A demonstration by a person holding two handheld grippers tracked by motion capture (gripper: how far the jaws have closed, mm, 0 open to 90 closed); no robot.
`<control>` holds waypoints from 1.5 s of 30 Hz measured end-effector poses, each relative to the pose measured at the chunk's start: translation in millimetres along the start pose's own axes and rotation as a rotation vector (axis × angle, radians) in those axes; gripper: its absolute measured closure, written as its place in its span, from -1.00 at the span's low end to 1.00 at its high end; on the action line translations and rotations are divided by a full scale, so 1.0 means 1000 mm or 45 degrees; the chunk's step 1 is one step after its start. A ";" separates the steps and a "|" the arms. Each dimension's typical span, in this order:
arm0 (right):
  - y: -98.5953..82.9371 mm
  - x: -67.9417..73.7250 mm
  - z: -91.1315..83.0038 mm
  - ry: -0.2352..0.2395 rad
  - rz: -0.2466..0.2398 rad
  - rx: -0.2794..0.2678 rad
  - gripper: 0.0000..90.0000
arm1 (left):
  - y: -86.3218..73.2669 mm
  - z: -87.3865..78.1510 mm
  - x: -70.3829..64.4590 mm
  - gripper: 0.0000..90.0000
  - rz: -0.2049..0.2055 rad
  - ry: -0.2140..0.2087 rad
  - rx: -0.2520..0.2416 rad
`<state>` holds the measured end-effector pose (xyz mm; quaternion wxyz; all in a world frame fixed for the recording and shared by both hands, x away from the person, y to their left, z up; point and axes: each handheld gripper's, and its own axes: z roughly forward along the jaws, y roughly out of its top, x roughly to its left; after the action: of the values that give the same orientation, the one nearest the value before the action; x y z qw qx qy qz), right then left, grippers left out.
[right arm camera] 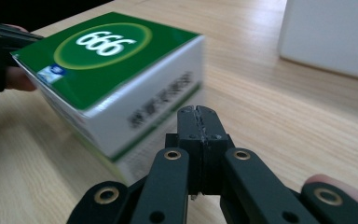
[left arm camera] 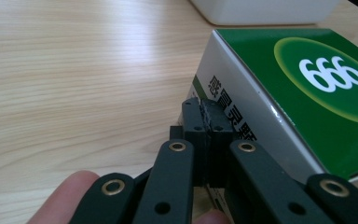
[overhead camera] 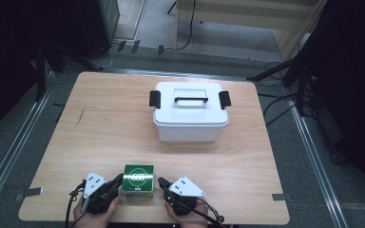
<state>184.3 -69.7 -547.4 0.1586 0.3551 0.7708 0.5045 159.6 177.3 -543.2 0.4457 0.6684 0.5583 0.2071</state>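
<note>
A green and white carton (overhead camera: 139,180) marked "666" lies near the table's front edge, between my two grippers. My left gripper (overhead camera: 119,179) rests at its left side, shut with nothing in it; in the left gripper view its tips (left arm camera: 207,116) touch or almost touch the carton's white side (left arm camera: 242,98). At the carton's right side my right gripper (overhead camera: 162,181) is shut too, holding nothing. In the right gripper view its tips (right arm camera: 197,122) sit just beside the carton (right arm camera: 121,79). A white lidded box (overhead camera: 190,111) with a black handle and black side clips stands mid-table.
The wooden table (overhead camera: 100,123) has bare room left and right of the white box. A hand (overhead camera: 95,216) holds each gripper at the front edge. Dark stands and cables line the floor around the table.
</note>
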 end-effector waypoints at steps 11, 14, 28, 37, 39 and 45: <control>-0.002 -0.018 -0.017 -0.051 0.103 0.080 1.00 | 0.000 0.016 -0.030 1.00 -0.004 -0.056 0.026; -0.002 -0.025 -0.025 -0.078 0.120 0.103 1.00 | 0.003 0.022 -0.039 1.00 0.009 -0.075 0.043; -0.005 -0.056 -0.053 -0.148 0.142 0.159 0.89 | 0.013 0.044 -0.065 0.89 0.039 -0.173 0.078; 0.010 -0.108 -0.077 -0.369 0.182 0.069 0.87 | 0.046 0.046 -0.026 1.00 -0.039 -0.077 -0.006; 0.017 -0.122 -0.074 -0.425 0.161 0.064 0.91 | 0.058 0.054 -0.021 1.00 -0.030 -0.051 -0.009; 0.044 -0.164 -0.059 -0.548 0.182 0.018 1.00 | 0.091 0.082 -0.011 1.00 -0.023 -0.024 -0.002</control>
<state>279.9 -214.5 -501.0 0.2806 0.5095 0.6956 0.4217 271.3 139.6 -507.6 0.4532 0.6649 0.5600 0.1971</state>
